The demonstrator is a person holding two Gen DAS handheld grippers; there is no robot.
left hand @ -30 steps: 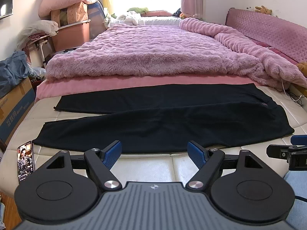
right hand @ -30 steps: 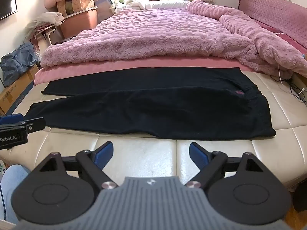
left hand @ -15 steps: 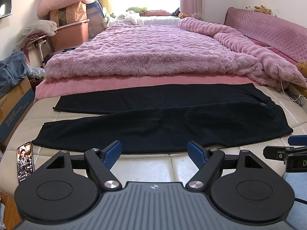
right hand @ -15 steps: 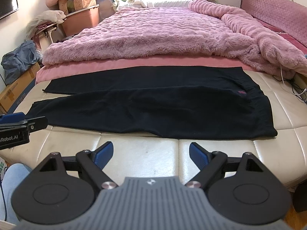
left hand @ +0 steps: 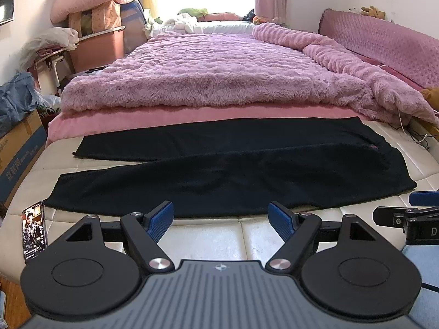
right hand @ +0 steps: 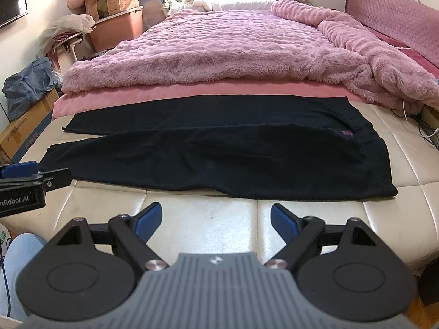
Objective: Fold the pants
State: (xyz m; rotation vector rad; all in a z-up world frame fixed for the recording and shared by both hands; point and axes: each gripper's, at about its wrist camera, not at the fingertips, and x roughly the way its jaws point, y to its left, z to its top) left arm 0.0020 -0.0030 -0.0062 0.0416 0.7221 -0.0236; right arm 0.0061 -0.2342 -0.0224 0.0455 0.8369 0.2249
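Bed (left hand: pixel 247 235) is carrying black pants (left hand: pixel 233 175) flat along its near edge; left hand-held gripper (left hand: pixel 221 216) and right hand-held gripper (right hand: pixel 216 219) are hovering open, empty. Pinching one layer risks bunching.

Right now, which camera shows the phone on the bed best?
The left wrist view. The phone lies there in full at the near left corner of the bed, screen lit, left of the pants. The right wrist view shows no phone at all; its left edge holds only the left gripper.
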